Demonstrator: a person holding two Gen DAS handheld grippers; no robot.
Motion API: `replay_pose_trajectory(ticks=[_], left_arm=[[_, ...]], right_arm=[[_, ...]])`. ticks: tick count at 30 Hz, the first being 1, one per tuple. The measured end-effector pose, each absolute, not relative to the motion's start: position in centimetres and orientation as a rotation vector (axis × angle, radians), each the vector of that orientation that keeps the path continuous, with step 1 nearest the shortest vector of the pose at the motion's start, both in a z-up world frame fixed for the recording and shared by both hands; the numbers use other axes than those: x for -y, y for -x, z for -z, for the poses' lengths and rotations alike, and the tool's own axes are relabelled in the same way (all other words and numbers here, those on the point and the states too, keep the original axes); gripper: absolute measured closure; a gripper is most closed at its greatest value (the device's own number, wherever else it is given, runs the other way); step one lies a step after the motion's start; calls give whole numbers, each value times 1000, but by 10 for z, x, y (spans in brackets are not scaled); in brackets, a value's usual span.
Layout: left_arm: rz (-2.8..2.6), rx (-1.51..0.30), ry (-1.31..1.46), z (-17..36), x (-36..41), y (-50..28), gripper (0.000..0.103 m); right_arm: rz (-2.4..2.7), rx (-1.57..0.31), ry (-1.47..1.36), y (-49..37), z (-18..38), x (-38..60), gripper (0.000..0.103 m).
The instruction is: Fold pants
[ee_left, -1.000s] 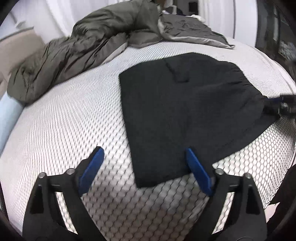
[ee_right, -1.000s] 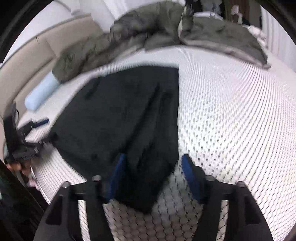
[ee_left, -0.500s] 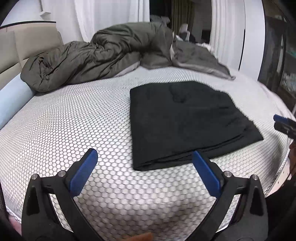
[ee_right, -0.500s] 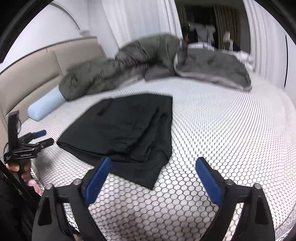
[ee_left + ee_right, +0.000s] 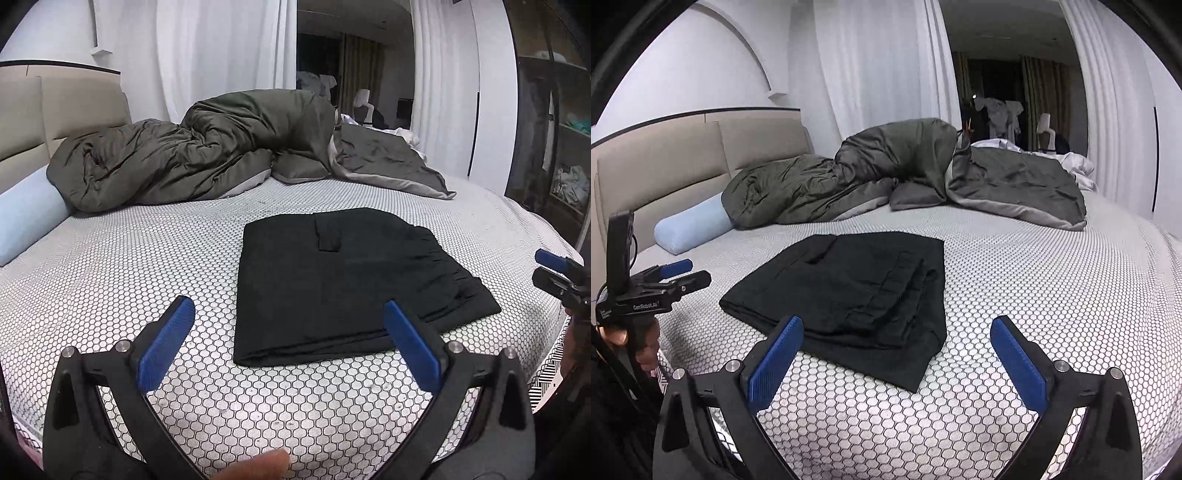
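Both my tongs are empty: my left gripper [image 5: 284,345] gapes wide and my right gripper [image 5: 895,356] is opening. Between and beyond them, the folded black fabric pants [image 5: 343,280] lie flat on the white honeycomb-patterned bed cover [image 5: 147,258].

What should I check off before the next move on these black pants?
1. Pants folded into a compact stack: ok.
2. Pants lie wholly on the bed: ok.
3. Left gripper open, nothing between its fingers: ok.
4. Right gripper jaws opening, clear of the cloth: ok.
5. Edges aligned: not ok, lower layer sticks out at the near corner.
6. Underside smooth: cannot tell.
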State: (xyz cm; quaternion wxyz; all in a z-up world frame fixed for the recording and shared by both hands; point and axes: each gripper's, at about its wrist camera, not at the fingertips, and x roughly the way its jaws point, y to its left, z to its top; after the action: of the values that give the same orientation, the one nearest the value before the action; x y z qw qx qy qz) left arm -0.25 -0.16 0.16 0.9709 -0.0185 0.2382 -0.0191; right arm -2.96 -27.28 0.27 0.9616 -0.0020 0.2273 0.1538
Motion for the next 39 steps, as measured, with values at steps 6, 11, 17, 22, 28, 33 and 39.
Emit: replay_pose_trajectory(ticks=[6,11,17,22,28,33,39], left_arm=[[34,-472,8,-2,3,4,1],[34,-465,2,-3,4,3,1],[36,-466,-11,-2,4,3,1],[33,-468,-10,0,3,3,1],[31,-468,-15,0,3,1,1],[32,-467,-16,0,2,1,1],[32,-466,-16,1,1,0,1]], right_arm=[[-331,-437,-14,21,-5,265,0],[-353,-442,7,20,-4,257,0],[-360,-438,18,22,-4,253,0],[-358,-436,19,22,-4,252,0],[-356,-442,23,23,-4,253,0],[-356,-441,25,23,-5,253,0],[-356,-444,28,24,-7,253,0]])
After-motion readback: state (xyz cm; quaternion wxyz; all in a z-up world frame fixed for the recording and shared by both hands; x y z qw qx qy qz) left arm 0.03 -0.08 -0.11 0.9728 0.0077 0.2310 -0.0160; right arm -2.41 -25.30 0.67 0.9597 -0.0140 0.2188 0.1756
